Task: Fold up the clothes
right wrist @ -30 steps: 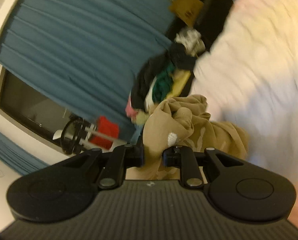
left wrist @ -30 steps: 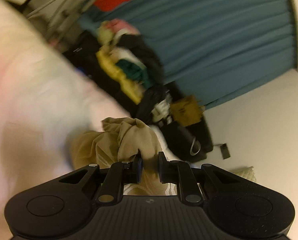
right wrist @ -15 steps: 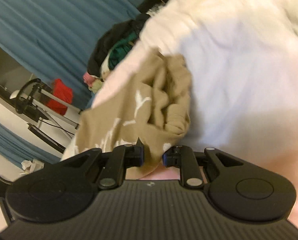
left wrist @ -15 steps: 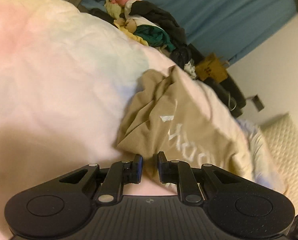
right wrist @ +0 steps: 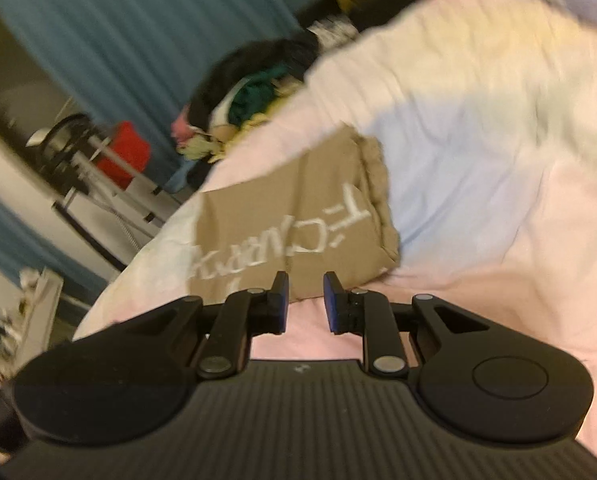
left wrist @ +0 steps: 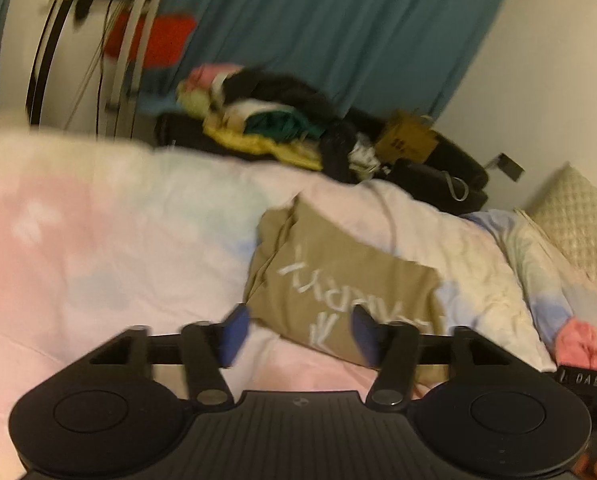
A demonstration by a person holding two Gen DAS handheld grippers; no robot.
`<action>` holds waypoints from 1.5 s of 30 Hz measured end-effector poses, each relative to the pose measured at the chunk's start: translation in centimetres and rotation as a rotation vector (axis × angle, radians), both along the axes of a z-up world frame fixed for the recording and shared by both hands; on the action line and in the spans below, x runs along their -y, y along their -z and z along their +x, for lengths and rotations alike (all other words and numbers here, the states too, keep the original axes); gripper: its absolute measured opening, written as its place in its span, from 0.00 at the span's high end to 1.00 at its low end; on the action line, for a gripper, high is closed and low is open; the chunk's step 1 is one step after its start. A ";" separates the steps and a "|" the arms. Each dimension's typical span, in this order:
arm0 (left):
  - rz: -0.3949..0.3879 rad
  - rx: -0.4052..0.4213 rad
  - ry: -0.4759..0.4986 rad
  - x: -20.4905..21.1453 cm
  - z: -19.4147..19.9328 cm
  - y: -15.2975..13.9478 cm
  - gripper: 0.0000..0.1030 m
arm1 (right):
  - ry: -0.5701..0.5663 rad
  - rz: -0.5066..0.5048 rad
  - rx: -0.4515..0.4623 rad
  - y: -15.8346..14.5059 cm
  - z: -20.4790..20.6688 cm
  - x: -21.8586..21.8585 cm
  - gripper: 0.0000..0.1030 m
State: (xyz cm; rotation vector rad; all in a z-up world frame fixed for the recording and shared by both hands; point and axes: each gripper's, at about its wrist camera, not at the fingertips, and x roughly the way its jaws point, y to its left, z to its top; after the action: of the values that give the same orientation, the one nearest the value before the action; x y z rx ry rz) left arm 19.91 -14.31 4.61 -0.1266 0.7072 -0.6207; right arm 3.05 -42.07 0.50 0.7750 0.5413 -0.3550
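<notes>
On the bed [left wrist: 98, 248], a tan shirt [left wrist: 338, 280] with white lettering lies folded into a compact rectangle on the pastel pink-and-blue duvet, lettering face up. Left gripper [left wrist: 298, 332] sits just short of the shirt's near edge, fingers [left wrist: 234, 330] spread wide, nothing between them. Right gripper [right wrist: 305, 300] also at the shirt's near edge [right wrist: 298, 216], fingers [right wrist: 280, 300] parted by a narrow gap, not pinching any cloth; pink duvet shows in the gap. Beyond the shirt, off the bed's far side, a pile of mixed clothes [left wrist: 266, 120] — black, yellow, green, pink — heaps against a teal curtain [left wrist: 338, 20]. Right of the shirt, a quilted cream pillow [left wrist: 578, 216] at the bed's end. Both views motion-blurred.
</notes>
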 end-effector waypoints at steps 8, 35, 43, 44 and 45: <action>0.051 0.276 0.061 -0.9 -10.8 -8.4 0.00 | -0.065 -0.244 0.127 -7.7 -6.4 -5.9 0.07; 0.037 0.372 -0.022 -7.4 -20.8 -4.5 0.00 | -0.124 -0.577 0.221 -4.7 -13.5 -16.6 0.07; 0.068 0.373 -0.032 -6.9 -20.6 -3.5 0.00 | -0.107 -0.596 0.229 -3.7 -13.2 -16.9 0.07; 0.073 0.373 -0.037 -6.9 -20.6 -3.4 0.00 | -0.107 -0.592 0.230 -3.7 -13.1 -16.9 0.07; 0.075 0.372 -0.041 -7.0 -20.5 -3.3 0.00 | -0.107 -0.587 0.231 -3.6 -13.1 -16.8 0.07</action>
State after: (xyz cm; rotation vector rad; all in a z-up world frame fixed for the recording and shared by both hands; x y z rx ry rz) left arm -0.63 -7.33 7.93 0.0435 0.3661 -0.5578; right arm -10.06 -25.27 4.13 0.2127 0.2369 -0.2984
